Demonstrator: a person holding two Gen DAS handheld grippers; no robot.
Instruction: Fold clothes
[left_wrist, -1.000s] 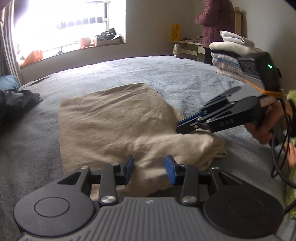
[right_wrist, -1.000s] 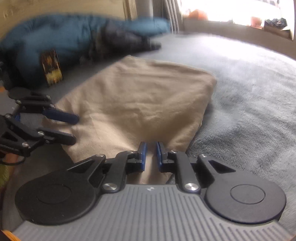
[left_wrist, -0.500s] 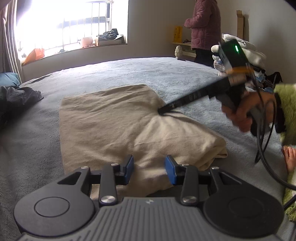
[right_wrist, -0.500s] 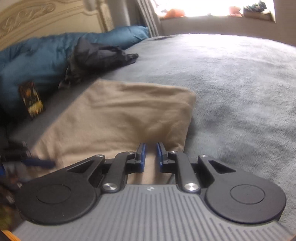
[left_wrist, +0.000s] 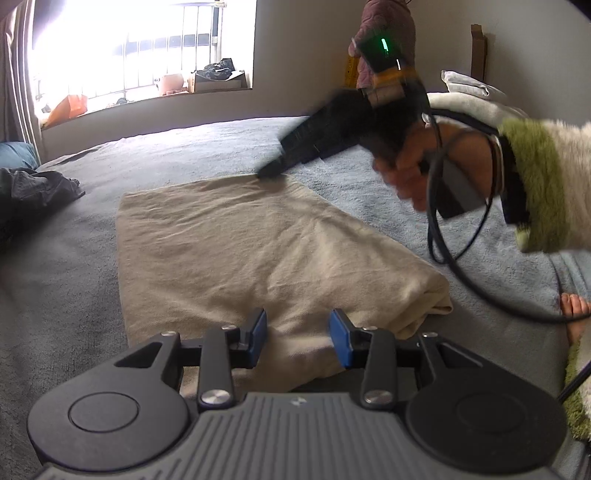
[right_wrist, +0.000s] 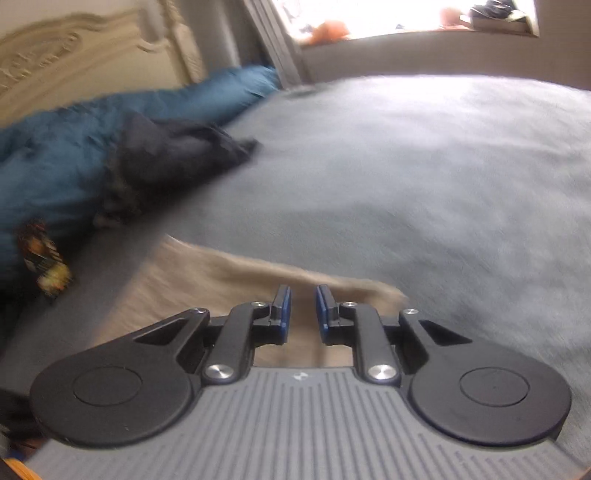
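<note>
A beige garment (left_wrist: 258, 251), folded into a rough rectangle, lies flat on the grey bed (left_wrist: 74, 295). My left gripper (left_wrist: 298, 334) hovers at its near edge, jaws apart, with the cloth's edge lying under the gap and neither pad pressing it. My right gripper (left_wrist: 271, 171), held by a hand in a green-cuffed sleeve (left_wrist: 532, 184), has its tips at the garment's far edge. In the right wrist view that gripper (right_wrist: 302, 308) is over the far corner of the garment (right_wrist: 229, 280). Its jaws are opening from a narrow gap, with nothing pinched between them.
A dark crumpled garment (left_wrist: 33, 192) lies at the bed's left, against blue bedding (right_wrist: 55, 166) and a carved headboard (right_wrist: 74, 55). A pile of folded clothes (left_wrist: 469, 85) sits at the right. A person in a purple jacket (left_wrist: 384, 22) stands by the far wall. A cable (left_wrist: 443, 240) hangs from the right hand.
My right gripper swept from the garment's near right side across to its far edge, rising a little, and its jaws parted slightly. My left gripper stayed where it was.
</note>
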